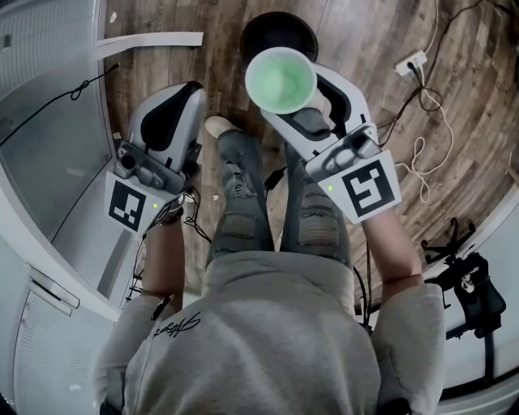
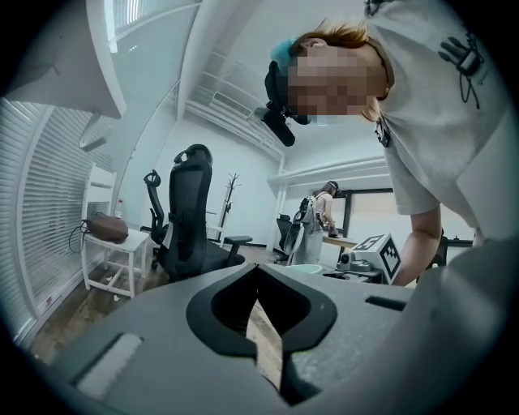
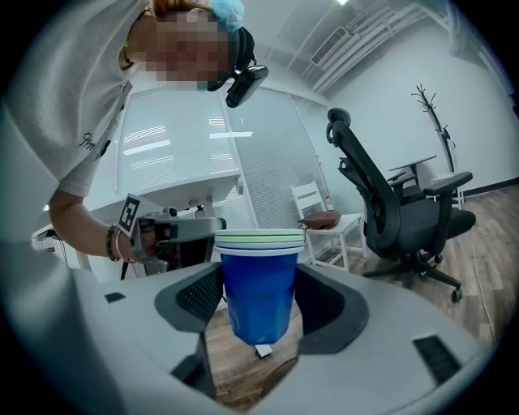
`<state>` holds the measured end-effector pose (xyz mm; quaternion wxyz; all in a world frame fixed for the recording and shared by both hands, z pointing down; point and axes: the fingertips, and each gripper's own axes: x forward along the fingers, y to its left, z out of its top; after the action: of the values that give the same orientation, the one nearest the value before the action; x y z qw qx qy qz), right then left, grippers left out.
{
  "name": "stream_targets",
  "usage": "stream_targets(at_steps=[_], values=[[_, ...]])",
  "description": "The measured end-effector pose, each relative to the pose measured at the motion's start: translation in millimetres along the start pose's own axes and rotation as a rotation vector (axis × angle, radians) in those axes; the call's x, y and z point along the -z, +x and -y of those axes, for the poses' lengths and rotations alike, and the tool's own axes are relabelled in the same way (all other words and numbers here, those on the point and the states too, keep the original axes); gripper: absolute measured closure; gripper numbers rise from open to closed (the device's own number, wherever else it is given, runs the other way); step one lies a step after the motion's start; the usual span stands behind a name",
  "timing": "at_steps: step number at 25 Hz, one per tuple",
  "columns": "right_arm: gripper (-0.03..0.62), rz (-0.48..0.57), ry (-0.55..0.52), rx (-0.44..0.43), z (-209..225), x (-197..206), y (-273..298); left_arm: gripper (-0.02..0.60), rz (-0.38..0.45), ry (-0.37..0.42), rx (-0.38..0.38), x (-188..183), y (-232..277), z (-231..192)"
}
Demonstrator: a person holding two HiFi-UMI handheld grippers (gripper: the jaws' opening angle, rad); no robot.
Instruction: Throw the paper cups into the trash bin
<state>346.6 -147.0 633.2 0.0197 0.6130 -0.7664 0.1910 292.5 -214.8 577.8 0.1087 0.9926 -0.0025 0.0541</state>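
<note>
Wood floor, paper cups in right tongs, shirt script unclear

In the head view the cups cover most of the bin, so only part of its dark rim shows. They also hide the jaw tips of the right tongs. How many cups are nested cannot be counted. A cable runs off the top edge. In the left gripper view a far person is too small to make out.
</note>
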Motion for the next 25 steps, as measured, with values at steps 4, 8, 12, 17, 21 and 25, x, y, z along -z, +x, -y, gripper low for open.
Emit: stream_targets(at_steps=[4,8,12,17,21,25], values=[[0.312,-0.028,0.002,0.005,6.1,21.2,5.4,0.577,0.004,-0.008,0.003,12.1,2.9,-0.2],[0.312,-0.053,0.077,0.023,16.8,45.6,6.6,0.577,-0.020,-0.018,0.003,30.0,2.3,2.2],[0.312,-0.065,0.112,0.028,23.5,64.6,7.3,0.577,-0.035,-0.037,0.007,43.8,2.7,3.8],[0.312,-0.076,0.148,0.043,29.3,88.5,13.3,0.577,-0.044,-0.053,0.004,57.9,3.6,4.1],[0.312,-0.088,0.132,0.043,31.7,107.2,23.2,0.577,-0.060,-0.063,0.002,72.5,6.9,1.0],[0.312,-0.117,0.110,0.049,35.8,123.3,29.7,0.577,-0.078,-0.067,-0.014,88.0,0.4,-6.1]])
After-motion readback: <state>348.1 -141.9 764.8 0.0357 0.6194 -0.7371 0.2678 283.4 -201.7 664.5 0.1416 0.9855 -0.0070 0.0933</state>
